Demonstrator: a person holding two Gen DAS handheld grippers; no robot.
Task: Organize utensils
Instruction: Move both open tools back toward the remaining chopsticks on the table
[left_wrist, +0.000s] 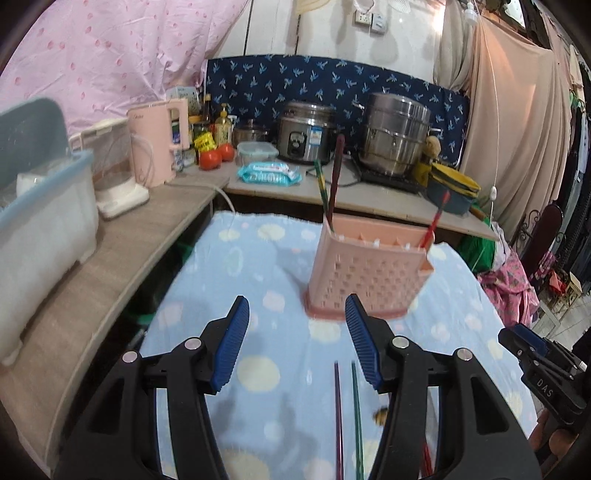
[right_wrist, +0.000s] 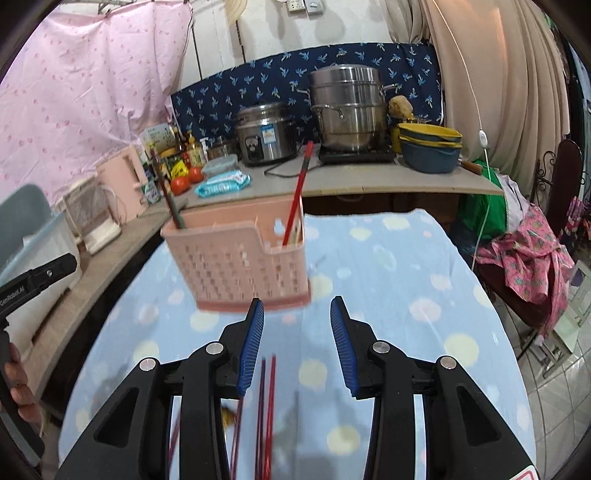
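1. Pink basket (left_wrist: 364, 275) stands up on the blue dotted cloth (left_wrist: 258, 266) that covers the desk. It is plastic, with lots of little square holes in its sides.
2. Inside the pink basket, at its left end, a dark red chopstick (left_wrist: 335, 177) and a green chopstick (left_wrist: 320, 182) lean together and stick up high.
3. At its right end, a red chopstick (left_wrist: 435, 219) leans out of the corner.
4. More chopsticks lie flat on the cloth, close to the cameras. From the left wrist view, a purple chopstick (left_wrist: 338, 417) and a green one (left_wrist: 357, 417) lie side by side.
5. From the right wrist view, red and dark chopsticks (right_wrist: 266, 413) lie in a bunch near the left finger.
6. Left gripper (left_wrist: 297, 328) is wide open and holds nothing. Its pads are blue and bumpy, on black arms.
7. Right gripper (right_wrist: 297, 328) is wide open too, with nothing between its blue pads.
8. Behind the cloth, a shiny metal rice cooker (left_wrist: 304, 133) and a tall steel pot (left_wrist: 397, 133) sit on a counter. Two red tomatoes (left_wrist: 217, 156) and a pack of wipes (left_wrist: 269, 173) sit there too.
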